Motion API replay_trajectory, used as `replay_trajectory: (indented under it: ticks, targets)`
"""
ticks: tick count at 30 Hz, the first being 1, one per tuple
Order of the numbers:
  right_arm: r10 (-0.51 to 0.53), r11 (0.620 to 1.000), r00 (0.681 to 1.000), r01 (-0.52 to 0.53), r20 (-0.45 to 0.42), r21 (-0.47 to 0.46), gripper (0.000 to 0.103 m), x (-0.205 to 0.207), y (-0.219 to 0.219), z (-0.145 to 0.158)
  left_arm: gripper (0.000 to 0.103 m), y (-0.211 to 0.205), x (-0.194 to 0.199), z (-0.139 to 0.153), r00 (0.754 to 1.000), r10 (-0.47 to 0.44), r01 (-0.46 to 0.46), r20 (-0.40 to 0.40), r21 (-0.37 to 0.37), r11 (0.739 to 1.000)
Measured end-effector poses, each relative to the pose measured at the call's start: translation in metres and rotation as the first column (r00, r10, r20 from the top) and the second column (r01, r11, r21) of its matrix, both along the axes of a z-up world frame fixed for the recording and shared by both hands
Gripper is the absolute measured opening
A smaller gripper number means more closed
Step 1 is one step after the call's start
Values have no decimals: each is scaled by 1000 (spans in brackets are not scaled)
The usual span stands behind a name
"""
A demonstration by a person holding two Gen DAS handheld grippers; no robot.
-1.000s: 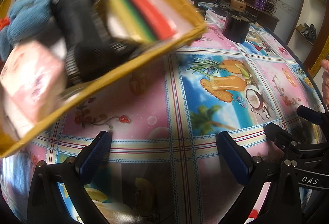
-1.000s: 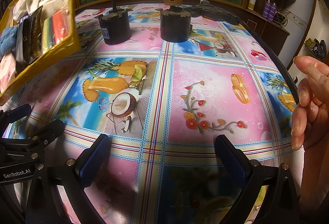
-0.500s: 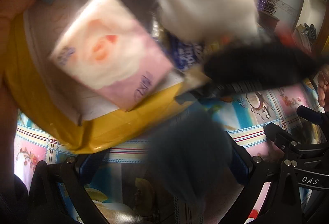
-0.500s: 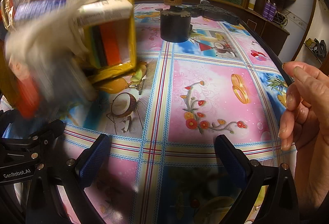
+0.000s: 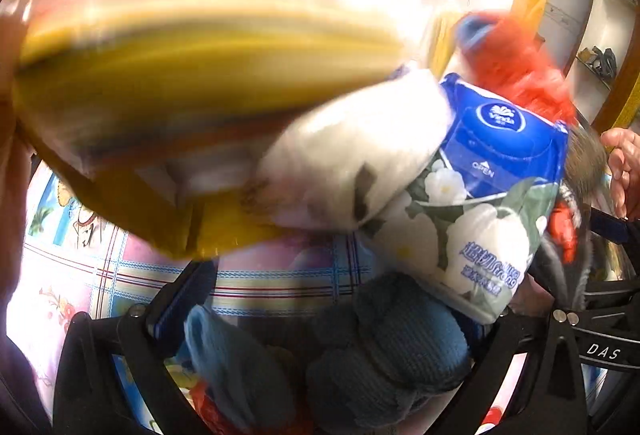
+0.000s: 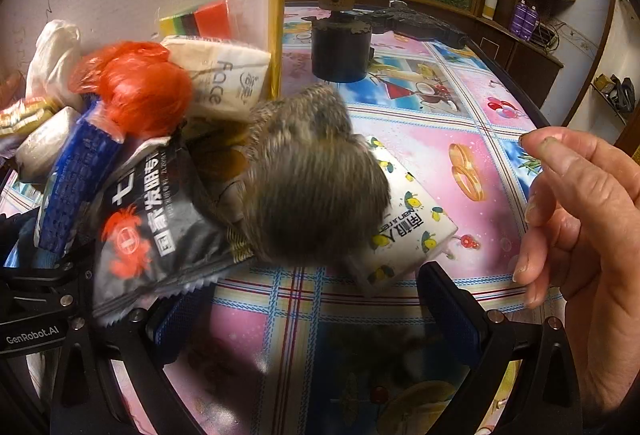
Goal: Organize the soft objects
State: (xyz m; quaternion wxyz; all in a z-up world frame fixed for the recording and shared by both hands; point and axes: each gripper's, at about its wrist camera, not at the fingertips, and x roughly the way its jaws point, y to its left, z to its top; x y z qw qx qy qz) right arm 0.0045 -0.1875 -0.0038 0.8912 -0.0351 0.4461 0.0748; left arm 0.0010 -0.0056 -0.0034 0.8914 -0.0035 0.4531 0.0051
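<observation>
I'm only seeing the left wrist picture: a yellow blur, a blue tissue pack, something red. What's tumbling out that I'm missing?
Observer: A furry grey-brown ball is mid-tumble, blurred, in front of the right gripper.
Operator: Anything landed on the table already?
Observer: A white tissue pack with lemon print seems to rest on the tablecloth.
Operator: Is the right gripper holding anything?
Observer: No, its jaws stand open and empty; a bare hand hovers to its right.
</observation>
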Motion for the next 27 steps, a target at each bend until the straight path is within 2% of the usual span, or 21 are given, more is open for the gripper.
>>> replay_trajectory:
  ticks: [27]
  targets:
    - [0, 1000, 1000, 0, 1, 0, 102, 1, 1, 0, 103, -13, 1, -1, 1000, 0, 0, 0, 0, 1000]
